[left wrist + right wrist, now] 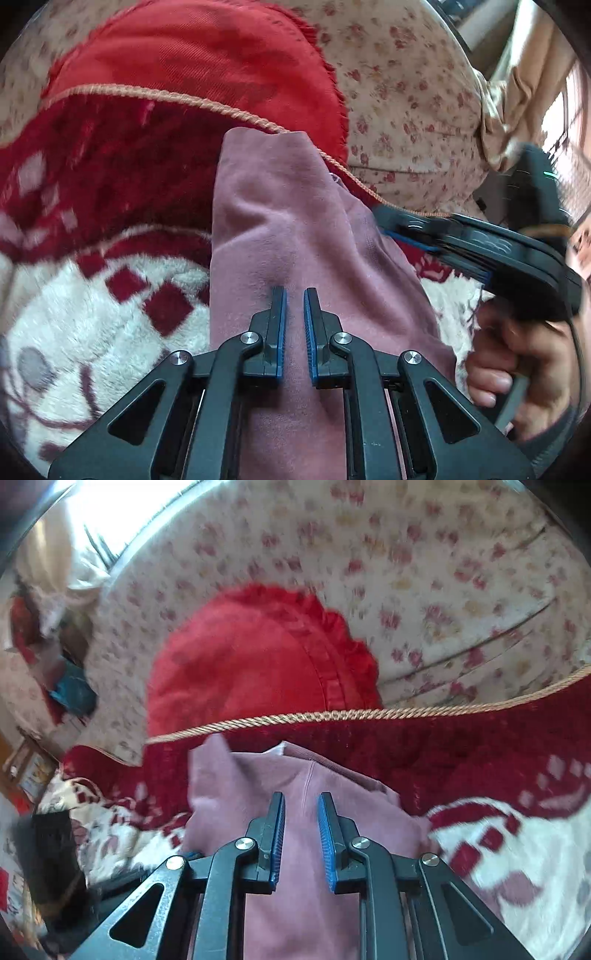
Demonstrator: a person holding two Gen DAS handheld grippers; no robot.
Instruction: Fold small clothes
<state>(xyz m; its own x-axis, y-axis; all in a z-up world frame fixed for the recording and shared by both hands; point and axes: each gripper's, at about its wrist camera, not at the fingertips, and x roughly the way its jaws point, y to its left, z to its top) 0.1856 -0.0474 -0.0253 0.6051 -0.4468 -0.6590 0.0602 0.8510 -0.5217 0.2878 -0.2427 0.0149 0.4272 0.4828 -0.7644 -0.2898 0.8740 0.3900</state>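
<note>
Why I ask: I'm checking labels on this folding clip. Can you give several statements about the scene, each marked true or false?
1. The garment under the grippers is pink. True.
2. The blanket beneath it is plain blue. False: it is red and white, patterned.
3. A red cushion lies beyond the garment. True.
4. The right gripper clamps the cushion. False: its jaws stand apart over the garment.
5. A hand shows in the left wrist view. True.
</note>
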